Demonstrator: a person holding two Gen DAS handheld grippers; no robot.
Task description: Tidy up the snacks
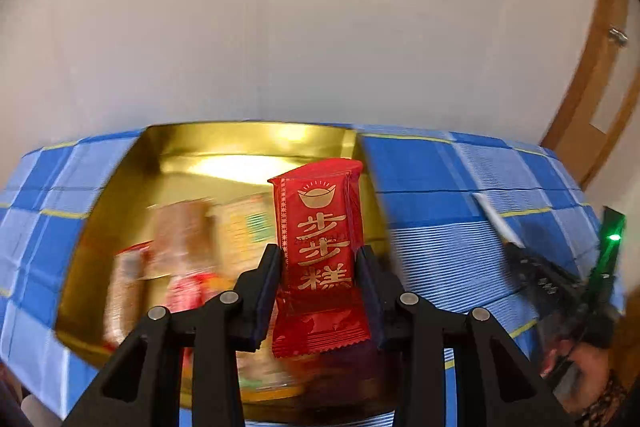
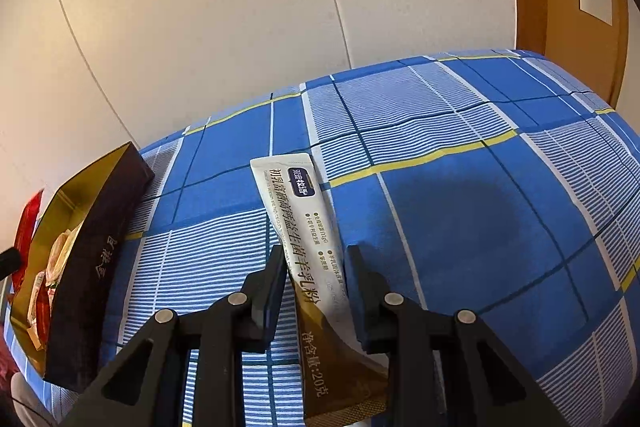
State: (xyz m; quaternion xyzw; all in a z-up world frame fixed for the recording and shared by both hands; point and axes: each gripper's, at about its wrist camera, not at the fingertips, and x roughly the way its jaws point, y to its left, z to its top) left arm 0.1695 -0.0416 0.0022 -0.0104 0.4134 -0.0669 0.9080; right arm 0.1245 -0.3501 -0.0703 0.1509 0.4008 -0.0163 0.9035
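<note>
The left claw (image 1: 320,255) is gripping a red snack packet (image 1: 320,247) upright above the gold box (image 1: 248,143) near the table's (image 2: 460,207) far edge. The right claw (image 2: 316,259) is pinching a white-and-gold sachet (image 2: 304,227) beside the box's right wall.

Both hand-held grippers (image 1: 320,255) (image 2: 314,255) clamped (angled downward).

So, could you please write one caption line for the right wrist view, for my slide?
Right gripper shut on a white-and-gold powder sachet above the blue checked cloth, beside the gold-lined box.
</note>
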